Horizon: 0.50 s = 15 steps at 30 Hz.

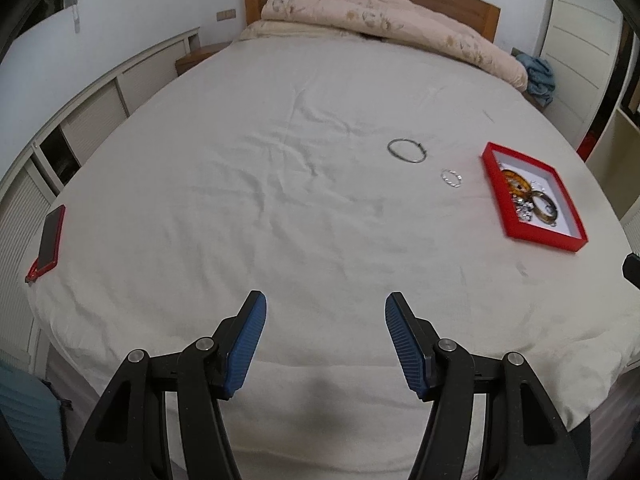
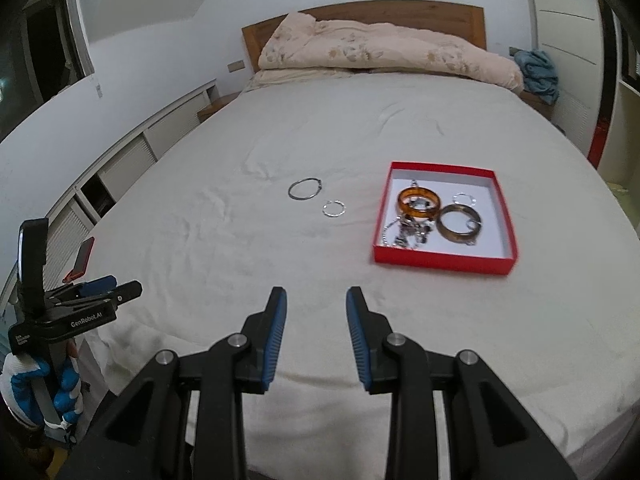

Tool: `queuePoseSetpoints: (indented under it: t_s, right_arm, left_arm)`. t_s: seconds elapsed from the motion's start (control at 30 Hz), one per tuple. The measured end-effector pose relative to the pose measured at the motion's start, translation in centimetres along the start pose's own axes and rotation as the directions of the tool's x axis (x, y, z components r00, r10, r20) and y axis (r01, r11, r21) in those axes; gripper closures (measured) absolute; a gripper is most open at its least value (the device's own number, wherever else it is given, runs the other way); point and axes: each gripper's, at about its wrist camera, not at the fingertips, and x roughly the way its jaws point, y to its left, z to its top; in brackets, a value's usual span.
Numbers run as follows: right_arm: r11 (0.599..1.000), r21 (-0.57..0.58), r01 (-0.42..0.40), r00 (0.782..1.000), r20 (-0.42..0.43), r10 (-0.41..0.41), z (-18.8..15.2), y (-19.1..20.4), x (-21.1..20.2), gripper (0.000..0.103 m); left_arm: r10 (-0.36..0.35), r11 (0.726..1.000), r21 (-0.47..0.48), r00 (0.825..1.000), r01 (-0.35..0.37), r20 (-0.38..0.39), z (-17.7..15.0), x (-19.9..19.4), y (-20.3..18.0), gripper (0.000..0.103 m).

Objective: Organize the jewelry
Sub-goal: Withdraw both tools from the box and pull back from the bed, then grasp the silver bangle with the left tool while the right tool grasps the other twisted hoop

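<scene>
A red tray (image 2: 440, 258) lies on the white bed sheet, right of centre; it also shows in the left wrist view (image 1: 540, 236). It holds an amber bangle (image 2: 419, 202), a brown bangle (image 2: 459, 224), a small silver ring (image 2: 464, 199) and tangled silver pieces (image 2: 408, 234). On the sheet to its left lie a dark thin bangle (image 2: 305, 189) (image 1: 406, 151) and a small silver bracelet (image 2: 334, 208) (image 1: 451, 178). My left gripper (image 1: 325, 312) is open and empty above the bed's near edge. My right gripper (image 2: 316, 304) is open and empty, short of the tray.
A red-cased phone (image 1: 48, 242) lies at the bed's left edge. A rolled beige duvet (image 2: 384, 50) sits against the wooden headboard (image 2: 440, 20). White cabinets (image 1: 100, 120) run along the left. Blue cloth (image 2: 538, 74) lies on the right nightstand.
</scene>
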Motion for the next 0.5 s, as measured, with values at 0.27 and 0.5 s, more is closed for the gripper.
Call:
queuePoseSetpoints:
  t_s: [0.27, 0.5]
  right_arm:
    - [0.997, -0.062, -0.042, 0.996, -0.083, 0.037, 3.2, 0.8, 7.2, 0.073]
    - [0.991, -0.118, -0.061, 0.988, -0.15, 0.043, 6.7, 0.6, 14.4, 0.061]
  left_arm:
    - [-0.011, 1.0, -0.006, 0.996, 0.01, -0.086, 2.1, 5.8, 0.7, 0.042]
    - [-0.023, 0.999, -0.038, 0.989, 0.018, -0.143, 5.6, 11.3, 0.8, 0.042]
